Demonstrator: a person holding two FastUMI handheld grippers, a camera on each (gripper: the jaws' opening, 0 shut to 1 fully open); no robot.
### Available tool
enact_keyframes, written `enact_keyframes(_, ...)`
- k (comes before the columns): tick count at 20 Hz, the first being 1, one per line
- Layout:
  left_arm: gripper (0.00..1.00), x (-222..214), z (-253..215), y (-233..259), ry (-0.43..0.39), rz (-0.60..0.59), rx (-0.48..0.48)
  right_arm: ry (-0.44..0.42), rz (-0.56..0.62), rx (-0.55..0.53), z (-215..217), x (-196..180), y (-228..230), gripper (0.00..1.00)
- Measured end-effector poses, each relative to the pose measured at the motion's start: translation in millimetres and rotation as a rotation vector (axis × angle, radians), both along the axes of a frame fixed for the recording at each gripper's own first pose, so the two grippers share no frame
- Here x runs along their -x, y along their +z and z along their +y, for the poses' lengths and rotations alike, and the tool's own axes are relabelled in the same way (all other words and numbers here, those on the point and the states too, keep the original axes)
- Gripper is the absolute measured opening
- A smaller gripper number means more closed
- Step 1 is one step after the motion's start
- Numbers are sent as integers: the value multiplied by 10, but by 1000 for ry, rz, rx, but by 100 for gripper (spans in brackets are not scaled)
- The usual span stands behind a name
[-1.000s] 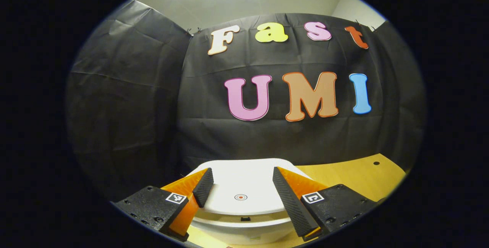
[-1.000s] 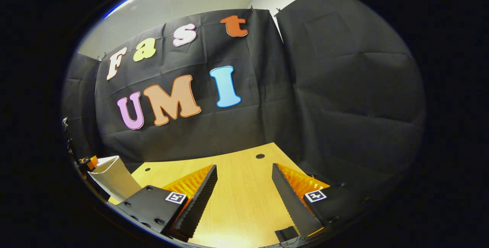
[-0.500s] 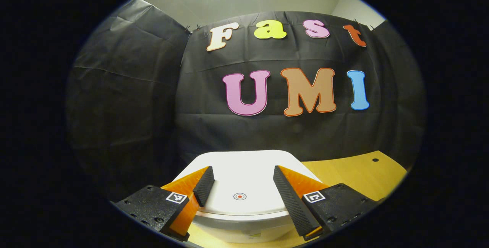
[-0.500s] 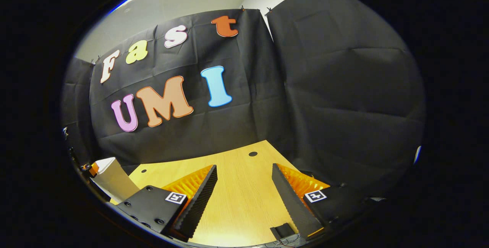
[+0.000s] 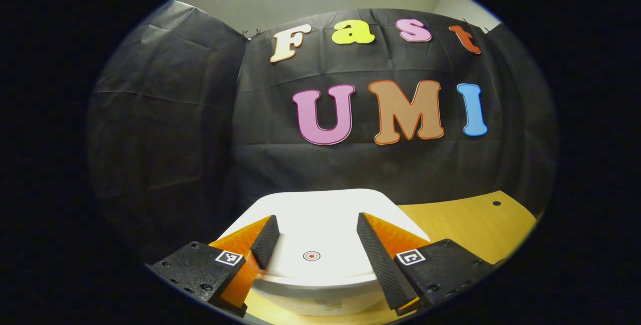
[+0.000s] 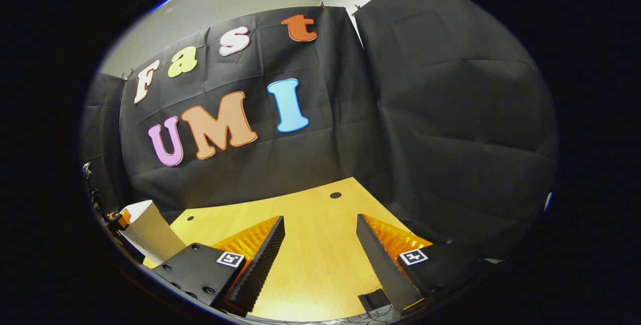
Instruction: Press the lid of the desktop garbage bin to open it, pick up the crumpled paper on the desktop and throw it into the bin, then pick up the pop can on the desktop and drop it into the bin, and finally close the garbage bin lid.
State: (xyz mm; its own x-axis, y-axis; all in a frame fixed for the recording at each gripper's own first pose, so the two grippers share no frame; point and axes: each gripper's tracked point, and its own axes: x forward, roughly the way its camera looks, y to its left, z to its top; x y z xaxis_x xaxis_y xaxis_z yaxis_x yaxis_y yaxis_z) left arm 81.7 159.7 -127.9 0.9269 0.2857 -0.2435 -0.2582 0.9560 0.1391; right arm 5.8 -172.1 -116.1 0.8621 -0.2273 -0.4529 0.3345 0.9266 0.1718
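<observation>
Left gripper (image 5: 311,227) spread wide, hovering over the white bin lid (image 5: 320,215) near the left wall. Looks like light stiff plastic, probably springy; best pressed near the round mark (image 5: 311,255). Right gripper (image 6: 320,230) wide too, over bare desk (image 6: 310,265).

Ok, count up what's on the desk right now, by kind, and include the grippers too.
Garbage bin, white, its lid down: 1
Grippers: 2, left gripper over the lid, right gripper over bare wooden desk, both with fingers apart
Total: 3
</observation>
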Motion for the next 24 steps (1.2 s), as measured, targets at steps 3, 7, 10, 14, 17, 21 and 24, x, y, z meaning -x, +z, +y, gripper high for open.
enact_keyframes(3, 94, -3, -1, 116, -12, -79, -29, 21, -27, 1, 34, -80, 110, 96)
enact_keyframes(7, 93, -11, 62, 122, 32, -59, 2, 22, -37, 42, -21, -89, 203, 96)
enact_keyframes(10, 92, -35, 106, 219, 80, -101, 142, 14, -38, 68, -62, -28, 228, 96)
enact_keyframes(14, 92, 67, 285, 689, 106, -166, 9, -4, -47, 62, -82, 39, 246, 96)
enact_keyframes(17, 92, 170, 169, 971, 60, -173, -47, -13, -60, 57, -71, 44, 280, 96)
enact_keyframes(21, 92, 424, -121, 1172, 26, -198, -9, -17, -77, 59, -24, 58, 318, 96)
enact_keyframes(24, 92, 552, -375, 1097, -5, -210, 100, -17, -87, 53, 34, 73, 334, 96)
